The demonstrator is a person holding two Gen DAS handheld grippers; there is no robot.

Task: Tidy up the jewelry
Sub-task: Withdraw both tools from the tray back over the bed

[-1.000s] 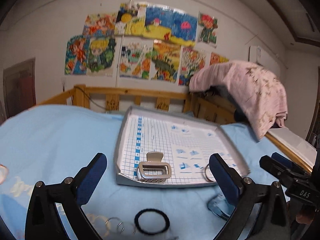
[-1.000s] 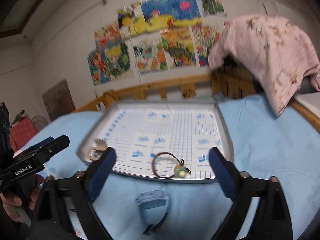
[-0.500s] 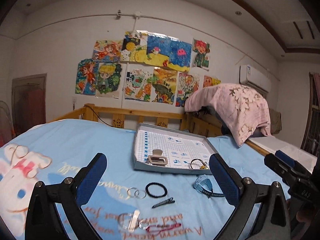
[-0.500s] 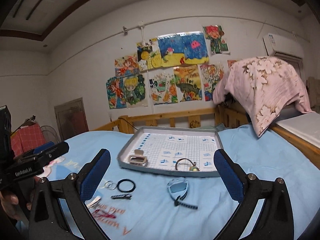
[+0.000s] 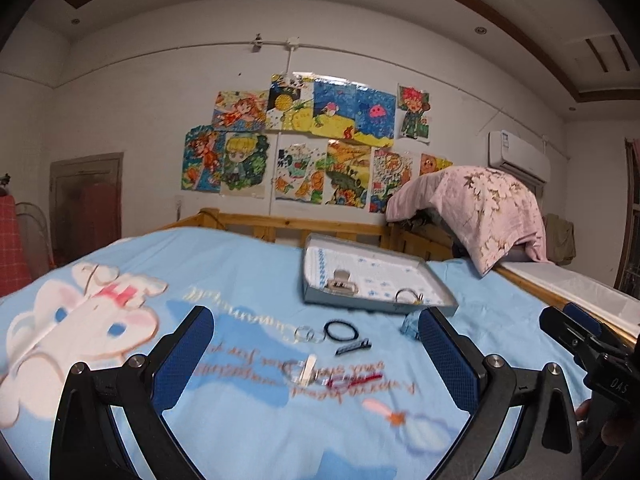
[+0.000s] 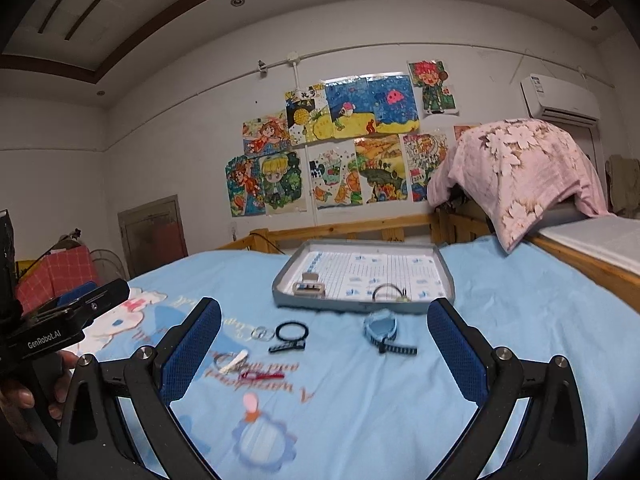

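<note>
Tray (image 6: pixel 362 307), far: clip, bracelet inside. Both grippers, left (image 5: pixel 316 354) and right (image 6: pixel 324 342), spread wide, empty. Black hair tie (image 6: pixel 292 331) nearest; approach low, pinch its rim.

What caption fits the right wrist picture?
Open right gripper above a blue bedsheet, hair ties and clips lying before a grey tray.

"GenRobot.AI" is printed in white on the black body of the left hand-held gripper (image 6: pixel 44 340), seen from the right wrist. "DAS" is read upside down on the right hand-held gripper (image 5: pixel 612 382). Script on the bedsheet (image 6: pixel 500 280) is blurred and unreadable.
</note>
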